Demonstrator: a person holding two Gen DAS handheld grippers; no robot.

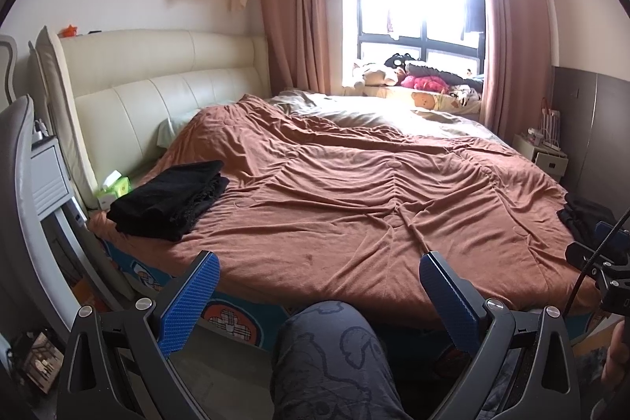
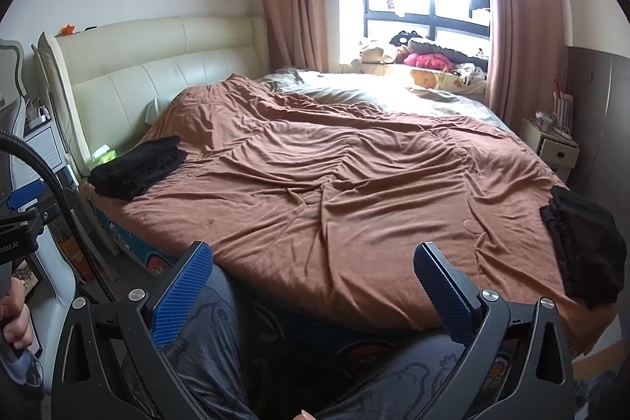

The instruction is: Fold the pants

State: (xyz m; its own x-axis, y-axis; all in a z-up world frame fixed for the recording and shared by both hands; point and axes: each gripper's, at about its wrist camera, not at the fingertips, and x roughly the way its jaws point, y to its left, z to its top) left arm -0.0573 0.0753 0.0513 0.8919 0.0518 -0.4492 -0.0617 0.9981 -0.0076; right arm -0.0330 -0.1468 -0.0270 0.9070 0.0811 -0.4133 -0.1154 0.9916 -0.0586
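A folded stack of black pants [image 1: 169, 201] lies on the brown bedspread [image 1: 334, 191] at the bed's near left corner, also seen as the folded stack [image 2: 136, 164] in the right wrist view. A second black garment, loosely bunched, [image 2: 586, 243] rests at the bed's near right edge; in the left wrist view only part of this garment [image 1: 582, 219] shows. My left gripper [image 1: 319, 262] is open, off the bed's front edge above a knee, holding nothing. My right gripper [image 2: 311, 254] is open too, empty, in front of the bed.
A cream padded headboard [image 1: 157, 81] stands at the left, with a green tissue pack [image 1: 118, 185] by it. Soft toys [image 1: 413, 77] pile on the window ledge behind the bed. A small nightstand [image 2: 551, 140] is at the far right. A person's patterned trouser leg [image 1: 327, 361] fills the foreground.
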